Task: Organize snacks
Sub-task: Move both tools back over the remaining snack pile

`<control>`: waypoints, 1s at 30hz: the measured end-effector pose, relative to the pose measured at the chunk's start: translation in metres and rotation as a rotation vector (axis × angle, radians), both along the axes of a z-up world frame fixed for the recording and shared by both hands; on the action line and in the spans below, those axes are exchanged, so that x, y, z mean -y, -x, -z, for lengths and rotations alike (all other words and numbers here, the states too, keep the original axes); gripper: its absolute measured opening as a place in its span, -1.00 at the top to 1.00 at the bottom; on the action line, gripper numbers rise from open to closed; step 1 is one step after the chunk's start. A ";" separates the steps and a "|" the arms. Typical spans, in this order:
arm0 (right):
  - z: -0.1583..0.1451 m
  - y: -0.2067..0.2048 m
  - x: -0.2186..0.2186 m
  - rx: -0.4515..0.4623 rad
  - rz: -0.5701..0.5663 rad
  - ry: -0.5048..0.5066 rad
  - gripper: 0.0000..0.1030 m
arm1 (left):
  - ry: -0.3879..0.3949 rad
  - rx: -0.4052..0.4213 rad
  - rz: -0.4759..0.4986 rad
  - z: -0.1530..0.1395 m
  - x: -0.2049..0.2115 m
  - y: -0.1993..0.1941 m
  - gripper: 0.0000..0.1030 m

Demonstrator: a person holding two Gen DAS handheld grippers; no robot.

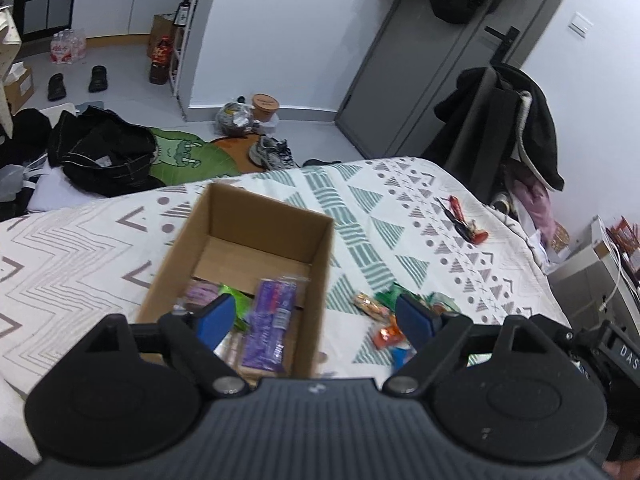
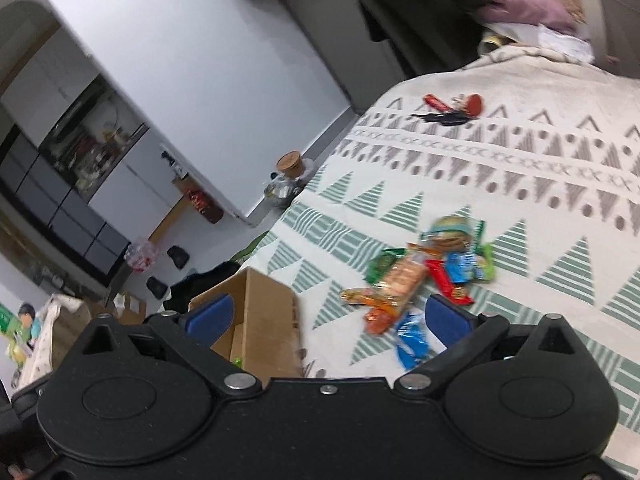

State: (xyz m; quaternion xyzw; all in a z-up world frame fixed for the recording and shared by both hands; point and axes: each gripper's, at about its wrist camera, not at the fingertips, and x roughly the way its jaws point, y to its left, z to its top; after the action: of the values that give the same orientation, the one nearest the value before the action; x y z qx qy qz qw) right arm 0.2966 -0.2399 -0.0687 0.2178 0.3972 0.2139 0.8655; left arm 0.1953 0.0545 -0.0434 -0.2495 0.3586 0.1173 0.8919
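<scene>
The left hand-held gripper (image 1: 316, 320) hangs above the near end of the cardboard box (image 1: 256, 216), its blue pads (image 1: 218, 314) spread wide apart with nothing between them; the right hand-held gripper (image 2: 328, 316) is likewise spread wide and empty, poised over the bed between the box's corner (image 2: 272, 312) and the loose snacks. Inside the box lie a purple packet (image 1: 270, 320), a green wrapper (image 1: 240, 300) and a pinkish-purple packet (image 1: 200, 292), all crowded at the near end; the far half shows bare cardboard. Just right of the box, on the patterned bedspread (image 1: 400, 200), sits the pile of snacks (image 2: 428, 268): a blue wrapper (image 2: 412, 340) nearest the right gripper, then an orange packet (image 2: 378, 316), a long biscuit bar (image 2: 404, 276), a red bar (image 2: 448, 284), green wrappers and a round-labelled pack (image 2: 452, 232), overlapping one another; the right view is blurred, so labels cannot be read. Further on, well apart from the pile, a red and black bunch of small items (image 1: 464, 220) lies near the bed's far edge. Beyond the bed stand a grey door (image 1: 420, 60), a chair draped with dark clothing (image 1: 512, 120), and shoes (image 1: 272, 152) on the floor.
</scene>
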 end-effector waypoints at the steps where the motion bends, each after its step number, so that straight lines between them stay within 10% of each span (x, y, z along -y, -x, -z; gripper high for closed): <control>1: 0.001 0.001 0.005 0.000 0.009 -0.005 -1.00 | 0.000 0.001 0.006 0.000 0.005 -0.001 -0.67; 15: 0.029 -0.016 0.054 -0.033 0.076 -0.043 -0.66 | 0.020 0.014 0.094 0.017 0.075 -0.034 -0.60; 30: 0.069 -0.042 0.081 -0.136 0.120 -0.090 -0.29 | 0.087 -0.103 0.161 0.091 0.111 -0.091 -0.08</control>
State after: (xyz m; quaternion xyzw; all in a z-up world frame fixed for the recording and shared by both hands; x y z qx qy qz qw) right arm 0.3383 -0.3207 -0.1373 0.2939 0.4314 0.1642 0.8370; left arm 0.2859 -0.0564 -0.1344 -0.2520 0.4278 0.0420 0.8670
